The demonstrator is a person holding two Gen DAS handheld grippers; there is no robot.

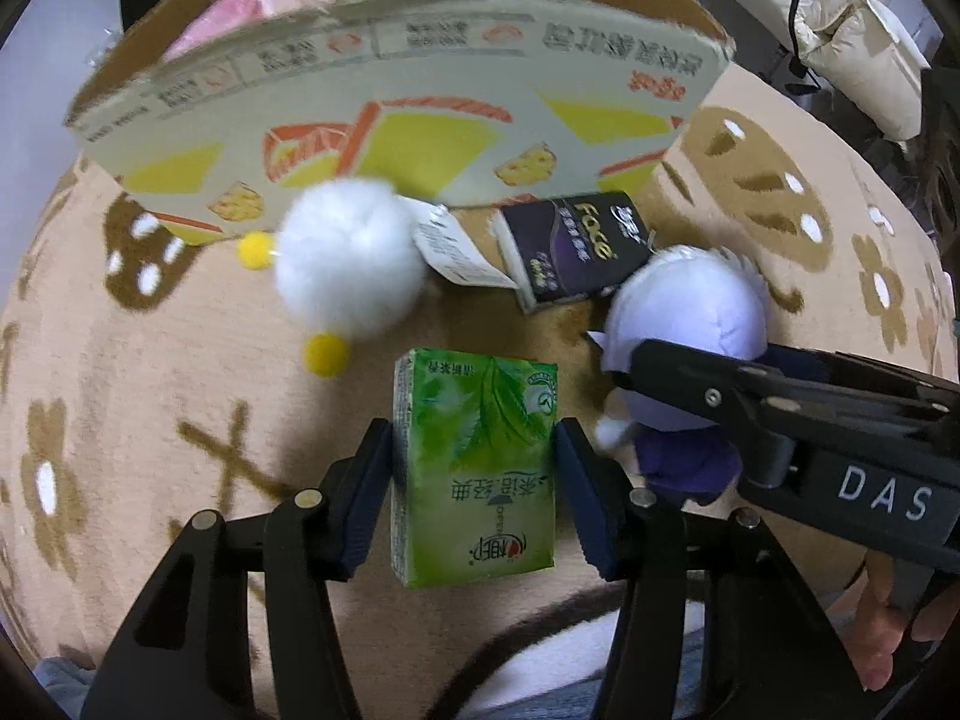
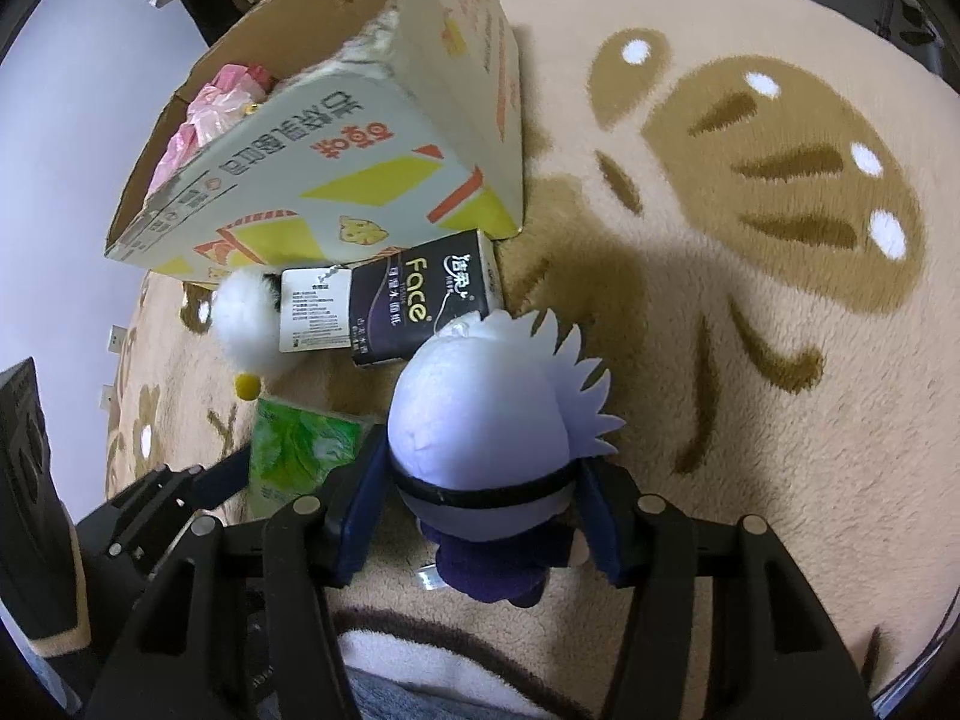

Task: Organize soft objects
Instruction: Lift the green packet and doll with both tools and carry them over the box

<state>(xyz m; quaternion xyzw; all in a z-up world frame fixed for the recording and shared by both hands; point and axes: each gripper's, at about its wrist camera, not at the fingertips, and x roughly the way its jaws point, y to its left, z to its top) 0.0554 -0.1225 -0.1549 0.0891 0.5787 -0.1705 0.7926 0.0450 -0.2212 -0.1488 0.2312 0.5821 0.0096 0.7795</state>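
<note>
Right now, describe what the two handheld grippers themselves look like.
Both grippers, left gripper and right gripper, share one design: matte black angular linkage arms joined by round silver pins, ending in dark blue ribbed pads on the jaws. The right gripper's body carries white letters "DAS". No cables or sleeves show.

Pink bag (image 1: pixel 264 6) (mostly behind cardboard box (image 1: pixel 420 120))

Two tissue packs lie on the rug: one green pack (image 1: pixel 474 468) and one dark purple pack (image 1: pixel 573 249). Two plush toys: one white fluffy toy (image 1: pixel 348 258) with two yellow pom-poms and one paper tag, and one pale lavender-haired doll (image 2: pixel 480 420). One open cardboard box (image 1: pixel 396 114). One patterned rug (image 2: pixel 750 360).
</note>
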